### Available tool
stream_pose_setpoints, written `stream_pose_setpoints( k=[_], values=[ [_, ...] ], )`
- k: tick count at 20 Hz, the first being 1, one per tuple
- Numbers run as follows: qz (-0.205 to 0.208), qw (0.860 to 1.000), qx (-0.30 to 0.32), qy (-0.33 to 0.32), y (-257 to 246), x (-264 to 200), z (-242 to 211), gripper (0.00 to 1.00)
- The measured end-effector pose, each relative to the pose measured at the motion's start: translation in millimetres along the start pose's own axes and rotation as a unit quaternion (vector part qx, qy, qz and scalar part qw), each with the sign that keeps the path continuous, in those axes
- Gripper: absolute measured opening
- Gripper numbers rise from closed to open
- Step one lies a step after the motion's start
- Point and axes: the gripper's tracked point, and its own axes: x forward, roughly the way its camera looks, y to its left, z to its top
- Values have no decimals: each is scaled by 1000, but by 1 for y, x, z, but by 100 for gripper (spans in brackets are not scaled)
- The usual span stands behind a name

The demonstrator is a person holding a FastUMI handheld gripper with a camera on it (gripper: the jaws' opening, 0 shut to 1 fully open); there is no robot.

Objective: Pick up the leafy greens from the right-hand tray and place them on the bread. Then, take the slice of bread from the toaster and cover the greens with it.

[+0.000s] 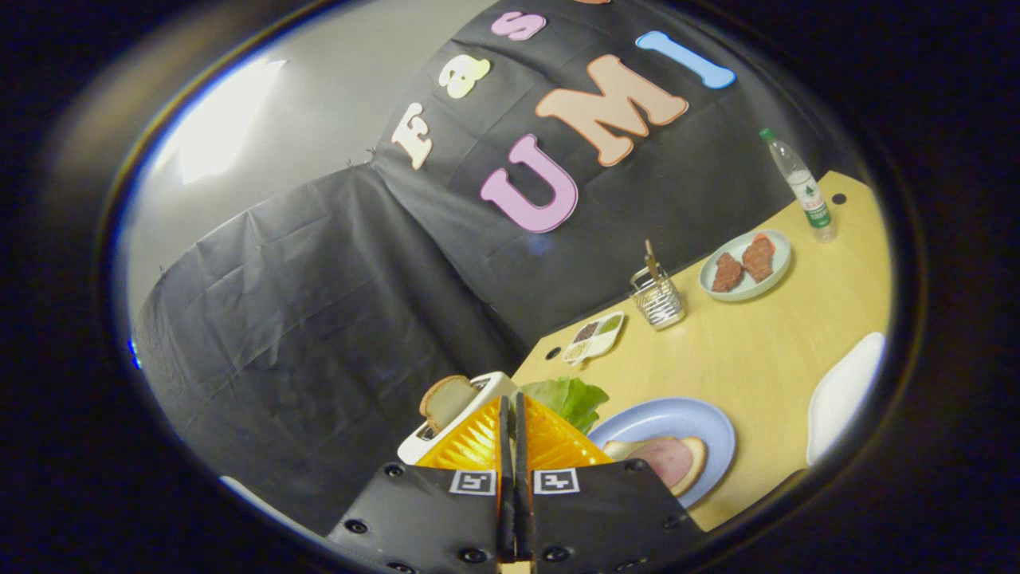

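The leafy greens (567, 399) are sticking out just past the tips of the gripper (510, 414), whose 2 fingers are pressing nearly together; whether they are pinching the leaves I cannot tell. Beside the greens, the blue plate (701, 418) is carrying a bread slice with a pink slice of meat (665, 458) on it. On the greens' other side, the white toaster (446, 430) is holding 1 slice of bread (446, 399). Farther along the wooden table (757, 351) beyond the greens are sitting a small divided dish (594, 336), a wire holder (657, 299), a plate of 2 brown pieces (745, 265) and a bottle (799, 185).
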Motion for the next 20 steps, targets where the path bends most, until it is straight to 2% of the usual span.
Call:
stream_pose_setpoints(
  k=[4, 9, 20],
  values=[
    [-56, 997, -12, 46, -36, 17, -28, 4],
    [-169, 980, -57, 90, -99, 11, -48, 4],
    [-258, 950, -121, 128, -151, -8, -64, 5]
  ],
)
